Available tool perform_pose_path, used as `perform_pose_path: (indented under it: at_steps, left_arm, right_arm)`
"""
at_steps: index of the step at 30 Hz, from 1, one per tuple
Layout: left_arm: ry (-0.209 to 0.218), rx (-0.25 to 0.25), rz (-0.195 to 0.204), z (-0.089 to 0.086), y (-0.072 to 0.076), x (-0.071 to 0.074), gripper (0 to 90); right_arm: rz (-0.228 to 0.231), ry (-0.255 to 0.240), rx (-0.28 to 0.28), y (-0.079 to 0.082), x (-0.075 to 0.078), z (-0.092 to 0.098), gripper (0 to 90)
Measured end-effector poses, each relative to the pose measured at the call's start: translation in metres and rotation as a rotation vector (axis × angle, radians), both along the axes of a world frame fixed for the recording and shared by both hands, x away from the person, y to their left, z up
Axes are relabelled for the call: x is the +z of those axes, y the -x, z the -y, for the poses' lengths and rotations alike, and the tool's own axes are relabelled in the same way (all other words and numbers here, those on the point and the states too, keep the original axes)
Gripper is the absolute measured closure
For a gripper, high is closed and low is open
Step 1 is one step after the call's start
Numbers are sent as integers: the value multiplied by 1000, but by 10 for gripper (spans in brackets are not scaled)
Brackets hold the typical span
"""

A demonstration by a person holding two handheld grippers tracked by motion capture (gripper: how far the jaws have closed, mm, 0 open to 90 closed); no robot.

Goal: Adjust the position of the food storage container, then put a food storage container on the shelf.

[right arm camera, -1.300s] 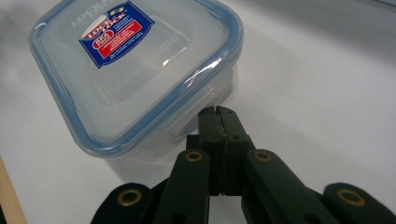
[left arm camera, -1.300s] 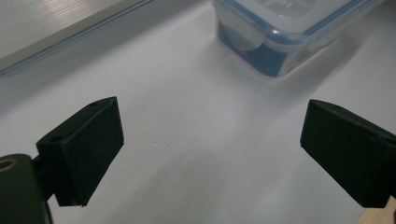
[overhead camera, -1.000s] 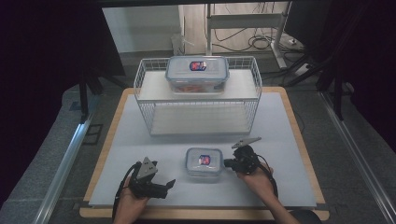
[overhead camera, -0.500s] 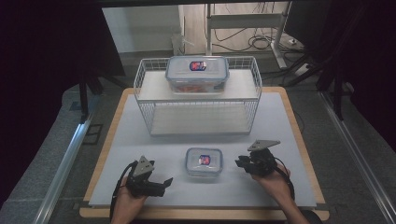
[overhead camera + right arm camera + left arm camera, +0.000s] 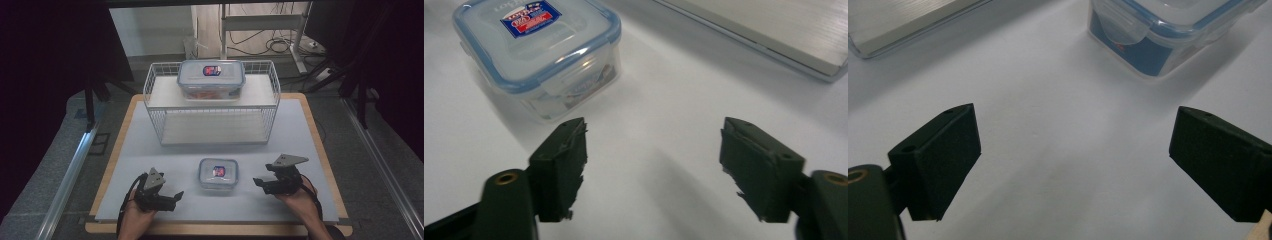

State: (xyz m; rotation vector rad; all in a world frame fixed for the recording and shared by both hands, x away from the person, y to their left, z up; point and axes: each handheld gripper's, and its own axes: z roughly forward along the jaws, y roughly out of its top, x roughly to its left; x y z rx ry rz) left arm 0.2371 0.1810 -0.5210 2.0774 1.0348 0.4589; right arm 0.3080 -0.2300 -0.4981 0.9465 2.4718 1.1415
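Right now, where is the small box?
In the high view the small box sits on the table between the left tool and the right tool, before the wire basket.

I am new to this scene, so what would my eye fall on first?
First, the large box on top of the white wire rack at the table's far side. Then the small box near the front edge, untouched between the open left hand-held gripper and right hand-held gripper.

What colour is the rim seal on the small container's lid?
Blue, on the small clear plastic container with its red-and-blue label; clearest in the right gripper view.
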Motion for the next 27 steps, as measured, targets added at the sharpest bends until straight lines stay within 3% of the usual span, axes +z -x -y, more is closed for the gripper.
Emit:
perform_pose_path:
  at_steps: [1, 4, 13, 15, 16, 17, 19, 25, 27]
  left_arm:
    - [0, 1, 0, 0, 0, -1, 59]
    - [-7, 3, -2, 0, -1, -4, 54]
    - [8, 0, 0, 0, -2, -5, 42]
    - [49, -15, -1, -2, -2, -4, 49]
    - [49, -15, -1, -2, -2, -4, 50]
    - [90, -18, -6, -4, -3, -3, 51]
    - [117, -16, -8, -6, -4, -3, 52]
    - [118, -16, 5, -5, -6, -3, 48]
    - [97, -26, 4, -2, -9, -1, 43]
  right_arm:
    - [-5, -11, 0, 1, -2, 3, 199]
    - [-19, -11, 4, 1, -4, 5, 143]
    - [-33, 2, 7, -1, -9, 4, 103]
    - [-23, -5, 4, -2, -8, 4, 94]
    - [-19, -8, -1, -2, -7, 3, 93]
    - [-17, -13, -2, -3, -7, 3, 90]
    - [-19, -18, -10, -3, -7, 3, 88]
    - [-9, -33, -19, -2, -4, 0, 88]
    - [-22, -26, -17, -2, -3, -2, 91]
